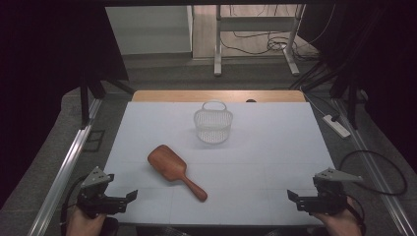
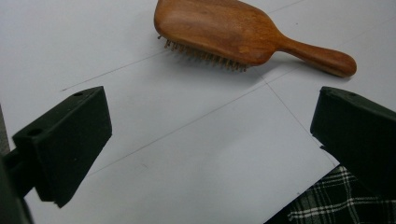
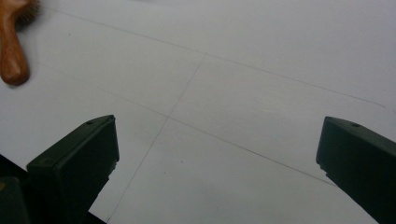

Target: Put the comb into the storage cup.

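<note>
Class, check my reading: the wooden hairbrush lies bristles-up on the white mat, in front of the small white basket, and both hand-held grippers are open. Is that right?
Not quite. The wooden hairbrush lies bristles-down, its smooth back facing up, as the left gripper view shows. The rest stands.

No text, label, brand, number or sign can be read anywhere — not on the brush [image 1: 173,168], the basket [image 1: 213,123] or the white surface [image 1: 265,147]. The surface bears only thin pencil-like lines ahead of each tool — no writing.
</note>
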The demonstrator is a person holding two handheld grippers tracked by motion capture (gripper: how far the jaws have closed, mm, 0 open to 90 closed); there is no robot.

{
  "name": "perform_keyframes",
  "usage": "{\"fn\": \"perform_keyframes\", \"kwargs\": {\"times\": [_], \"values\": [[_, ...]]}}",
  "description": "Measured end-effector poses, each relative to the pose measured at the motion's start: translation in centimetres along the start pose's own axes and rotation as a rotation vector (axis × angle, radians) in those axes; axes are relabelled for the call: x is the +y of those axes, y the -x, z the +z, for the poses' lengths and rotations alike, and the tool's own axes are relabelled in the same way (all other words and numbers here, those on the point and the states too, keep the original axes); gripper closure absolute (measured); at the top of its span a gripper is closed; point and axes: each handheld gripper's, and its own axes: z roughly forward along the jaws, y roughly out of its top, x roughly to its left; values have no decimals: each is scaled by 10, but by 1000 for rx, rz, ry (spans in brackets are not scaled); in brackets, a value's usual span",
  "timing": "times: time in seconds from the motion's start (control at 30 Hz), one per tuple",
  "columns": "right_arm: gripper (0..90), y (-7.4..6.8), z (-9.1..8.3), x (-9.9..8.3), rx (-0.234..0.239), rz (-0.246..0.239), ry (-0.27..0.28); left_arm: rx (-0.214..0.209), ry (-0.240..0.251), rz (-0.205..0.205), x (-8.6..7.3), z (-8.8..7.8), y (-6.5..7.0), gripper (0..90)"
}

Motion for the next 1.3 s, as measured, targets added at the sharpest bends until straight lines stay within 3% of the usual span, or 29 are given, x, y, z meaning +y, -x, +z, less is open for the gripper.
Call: {"fn": "perform_keyframes", "kwargs": {"times": [0.93,1.3], "values": [[0,-1,0,-1,4,-10,-5,-11,-14,-2,2,1,-1,0],[0,-1,1,0,8,-17,-11,-13,-18,1,14,2,-2,0]]}}
